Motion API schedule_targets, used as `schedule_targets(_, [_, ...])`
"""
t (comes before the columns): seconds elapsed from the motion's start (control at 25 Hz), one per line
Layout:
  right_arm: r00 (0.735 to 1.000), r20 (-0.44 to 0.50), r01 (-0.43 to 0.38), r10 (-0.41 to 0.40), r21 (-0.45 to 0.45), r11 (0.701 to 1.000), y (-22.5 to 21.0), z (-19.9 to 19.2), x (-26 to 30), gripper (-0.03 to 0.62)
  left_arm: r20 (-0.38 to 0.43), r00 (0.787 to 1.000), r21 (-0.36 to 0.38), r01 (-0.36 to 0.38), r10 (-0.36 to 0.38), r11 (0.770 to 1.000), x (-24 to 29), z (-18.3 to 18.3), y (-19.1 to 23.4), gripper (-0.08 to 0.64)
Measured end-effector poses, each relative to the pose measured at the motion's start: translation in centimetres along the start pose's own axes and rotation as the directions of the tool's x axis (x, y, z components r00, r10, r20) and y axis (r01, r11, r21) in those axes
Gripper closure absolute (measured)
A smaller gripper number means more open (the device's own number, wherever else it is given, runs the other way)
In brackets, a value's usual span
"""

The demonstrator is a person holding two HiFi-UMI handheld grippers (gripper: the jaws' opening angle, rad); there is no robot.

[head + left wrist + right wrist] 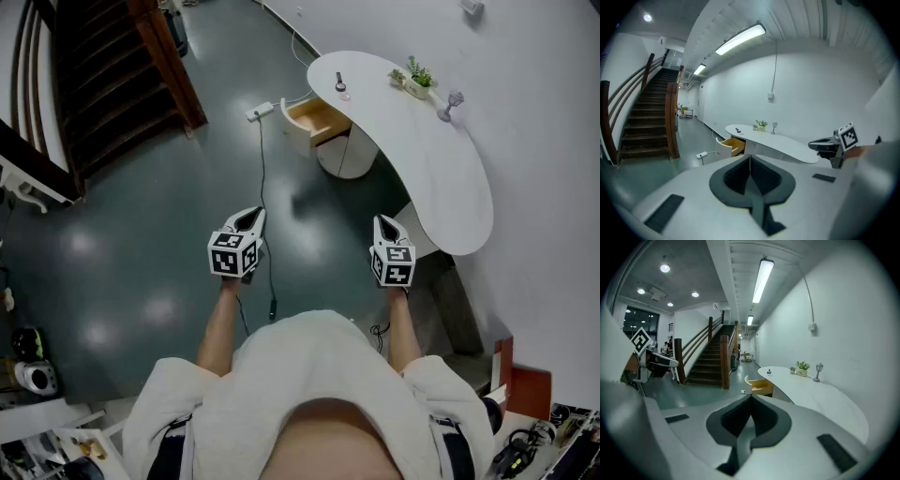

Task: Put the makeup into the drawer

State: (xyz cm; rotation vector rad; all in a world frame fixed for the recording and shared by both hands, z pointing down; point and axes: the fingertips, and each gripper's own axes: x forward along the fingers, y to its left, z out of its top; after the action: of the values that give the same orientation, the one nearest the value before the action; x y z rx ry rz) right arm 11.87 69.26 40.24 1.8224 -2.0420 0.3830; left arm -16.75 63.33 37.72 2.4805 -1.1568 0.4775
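1. Both tools come first. The left gripper (249,217) is at the middle left of the head view. The right gripper (384,225) is at the middle right, well apart from it. Each one has its jaws pressed together, with nothing between them. Both hang in the air over the floor and point toward the table.
2. The floor (141,234) is dark green and shiny. It fills most of the left side of the head view.
3. The stairs (103,75) are dark wood and sit in the upper left.
4. The table (450,178) is white and curved. It runs from the top middle down the right side, next to the white wall.
5. The drawer (319,120) is pulled open and is light wood inside. It sticks out from under the far end of the table, at the top middle.
6. A thin black cable (263,178) runs over the floor. It goes from a white power strip (260,111), just left of the drawer, down toward the person.
7. A small green plant (418,77) in a white pot stands on the table at the top. A little grey lamp (452,101) stands near it, to its right.
8. The makeup (340,84) is a small dark thing lying on the table top. It is left of the plant and just above the open drawer in the picture. It is not in the drawer, and it is far from both grippers.
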Motion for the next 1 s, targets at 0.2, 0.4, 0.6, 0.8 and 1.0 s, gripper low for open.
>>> schedule_targets(0.2, [1.000,-0.004,0.000,0.000,0.000,1.000,0.1,-0.3,0.2,0.595,-0.001,1.000,0.007,0.003,-0.003,1.000,0.2,0.0,0.0,0.548])
schedule_targets(0.4, [1.000,0.025,-0.015,0.014,0.012,1.000,-0.4,-0.3,0.0,0.595,-0.011,1.000,0.004,0.003,-0.003,1.000,0.8,-0.3,-0.6,0.548])
schedule_targets(0.6, [0.993,0.058,-0.102,0.100,0.027,0.994,0.2,-0.2,0.5,0.239,-0.020,1.000,0.000,-0.002,0.002,1.000,1.3,-0.5,-1.2,0.548])
schedule_targets(0.8, [0.994,0.039,-0.100,0.100,0.009,0.995,-0.8,-0.9,0.9,0.244,-0.025,1.000,-0.006,-0.010,0.010,1.000,2.2,-0.7,-2.4,0.548])
schedule_targets(1.0, [0.993,0.032,-0.117,0.117,0.003,0.993,-1.6,-1.3,1.6,0.253,-0.028,0.999,-0.013,-0.027,0.027,1.000,3.1,-0.8,-3.0,0.548])
